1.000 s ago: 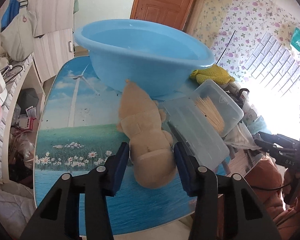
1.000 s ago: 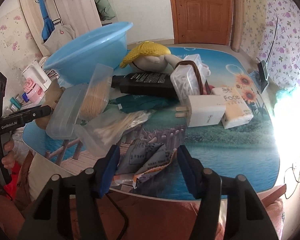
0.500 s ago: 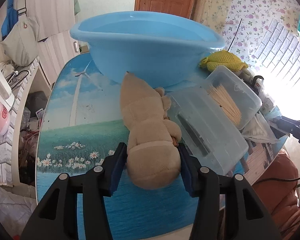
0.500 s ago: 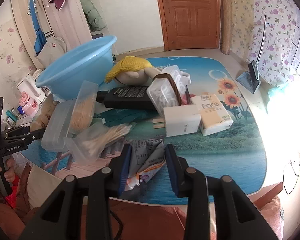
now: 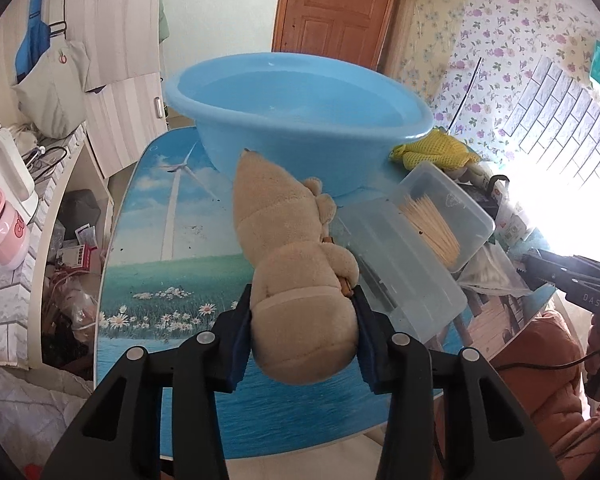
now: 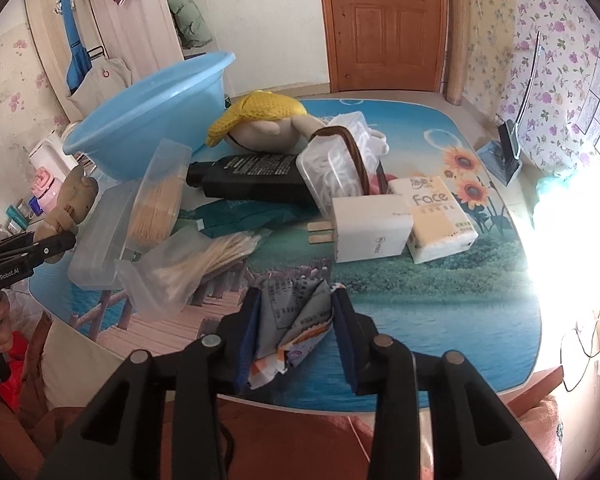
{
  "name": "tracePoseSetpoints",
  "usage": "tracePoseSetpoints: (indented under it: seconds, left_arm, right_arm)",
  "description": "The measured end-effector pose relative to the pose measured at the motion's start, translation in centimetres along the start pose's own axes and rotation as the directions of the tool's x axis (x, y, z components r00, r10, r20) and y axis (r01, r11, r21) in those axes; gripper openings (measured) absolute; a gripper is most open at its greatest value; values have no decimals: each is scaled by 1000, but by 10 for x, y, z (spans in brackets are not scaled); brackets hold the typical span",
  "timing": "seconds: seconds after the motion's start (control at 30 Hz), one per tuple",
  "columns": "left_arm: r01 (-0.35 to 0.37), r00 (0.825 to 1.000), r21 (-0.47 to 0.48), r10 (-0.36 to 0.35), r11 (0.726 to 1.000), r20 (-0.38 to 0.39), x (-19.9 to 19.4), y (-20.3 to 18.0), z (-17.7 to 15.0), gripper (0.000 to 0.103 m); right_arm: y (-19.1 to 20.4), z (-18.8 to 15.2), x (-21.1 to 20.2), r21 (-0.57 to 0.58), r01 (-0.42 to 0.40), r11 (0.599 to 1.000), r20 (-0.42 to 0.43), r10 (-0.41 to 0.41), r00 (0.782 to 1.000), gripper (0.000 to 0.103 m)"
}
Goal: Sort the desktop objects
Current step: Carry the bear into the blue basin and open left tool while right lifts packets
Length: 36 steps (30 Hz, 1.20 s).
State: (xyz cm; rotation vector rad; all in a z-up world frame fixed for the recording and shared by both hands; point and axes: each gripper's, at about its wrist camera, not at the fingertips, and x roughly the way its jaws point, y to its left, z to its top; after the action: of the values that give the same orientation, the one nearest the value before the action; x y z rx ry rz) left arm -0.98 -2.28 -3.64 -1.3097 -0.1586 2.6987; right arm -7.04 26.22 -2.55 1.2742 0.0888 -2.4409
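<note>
Near the table's front edge [image 5: 148, 364], the left gripper [image 5: 304, 332] squeezes a fuzzy tan plush toy [image 5: 296, 264] while the right gripper [image 6: 296, 332] pinches crinkled paper packets [image 6: 296, 320].

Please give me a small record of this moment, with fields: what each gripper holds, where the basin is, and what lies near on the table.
left gripper: shut on the plush toy, gripped at its near end
right gripper: shut on the crumpled packet
blue basin: upright on the table, just behind the plush toy
clear box with toothpicks: lid open, right of the plush toy
bag of cotton swabs: left of the crumpled packet
tissue pack: beside a white charger
</note>
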Motion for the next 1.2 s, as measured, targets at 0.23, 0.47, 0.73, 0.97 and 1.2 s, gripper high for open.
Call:
tracePoseSetpoints:
  seconds: [0.23, 0.47, 0.73, 0.97, 1.2]
  left_arm:
    - [9, 996, -23, -7, 1000, 91, -41, 0, 12, 43]
    - [28, 985, -9, -26, 1000, 171, -65, -3, 37, 43]
    - [50, 981, 37, -56, 998, 187, -50, -14, 76, 43]
    - [60, 985, 83, -72, 995, 157, -10, -23, 109, 43]
    - [89, 990, 77, -97, 993, 102, 30, -22, 131, 44]
  right_arm:
    - [9, 16, -28, -24, -15, 1000, 88, 17, 996, 32]
    - [29, 45, -54, -62, -69, 996, 185, 79, 979, 32]
    - [69, 91, -62, -168, -144, 975, 254, 184, 949, 32]
    - [91, 130, -37, -203, -169, 965, 244, 216, 945, 32]
    - [89, 158, -8, -177, -173, 969, 229, 211, 950, 32]
